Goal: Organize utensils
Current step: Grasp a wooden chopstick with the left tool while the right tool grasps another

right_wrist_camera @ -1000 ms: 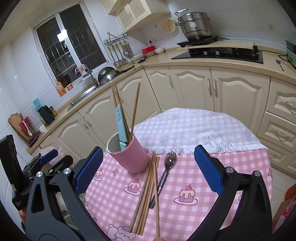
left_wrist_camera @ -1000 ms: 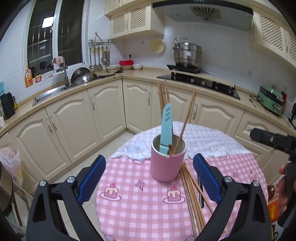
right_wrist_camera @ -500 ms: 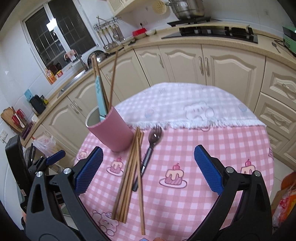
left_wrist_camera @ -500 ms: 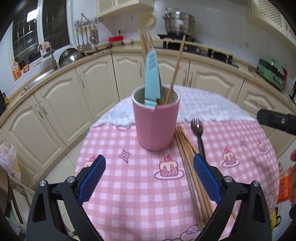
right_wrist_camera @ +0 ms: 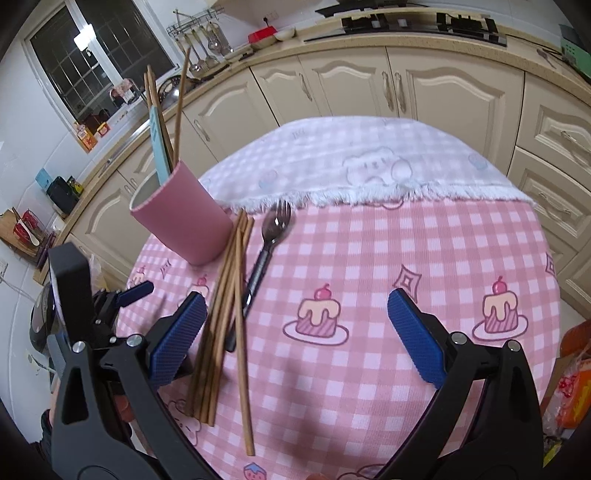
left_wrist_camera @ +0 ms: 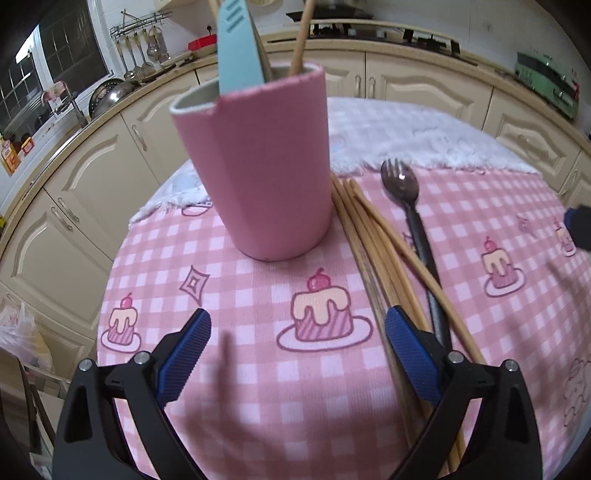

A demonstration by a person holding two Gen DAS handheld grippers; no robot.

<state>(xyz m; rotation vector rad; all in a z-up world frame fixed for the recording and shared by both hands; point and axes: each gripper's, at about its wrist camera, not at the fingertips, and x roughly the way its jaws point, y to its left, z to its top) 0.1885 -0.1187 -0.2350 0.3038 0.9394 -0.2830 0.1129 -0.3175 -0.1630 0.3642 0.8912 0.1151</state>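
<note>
A pink cup (left_wrist_camera: 264,166) stands on the round table with a pink checked cloth (left_wrist_camera: 258,295). It holds a light blue utensil (left_wrist_camera: 236,40) and wooden chopsticks (left_wrist_camera: 301,33). Several loose wooden chopsticks (left_wrist_camera: 373,251) and a dark fork (left_wrist_camera: 408,206) lie right of the cup. My left gripper (left_wrist_camera: 295,354) is open and empty, low over the cloth in front of the cup. My right gripper (right_wrist_camera: 295,332) is open and empty above the cloth, its left finger over the loose chopsticks (right_wrist_camera: 225,306), with the fork (right_wrist_camera: 264,247) and cup (right_wrist_camera: 183,219) beyond.
A white fringed cloth (right_wrist_camera: 351,162) covers the far part of the table. Cream kitchen cabinets (right_wrist_camera: 406,85) and a counter with a hob (right_wrist_camera: 406,22) curve behind. A sink (left_wrist_camera: 62,110) and window are at the left. An orange bag (right_wrist_camera: 572,373) sits past the table's right edge.
Both grippers have come down and closer to the table. The cup, chopsticks and fork now loom larger. Nothing on the table has moved.
</note>
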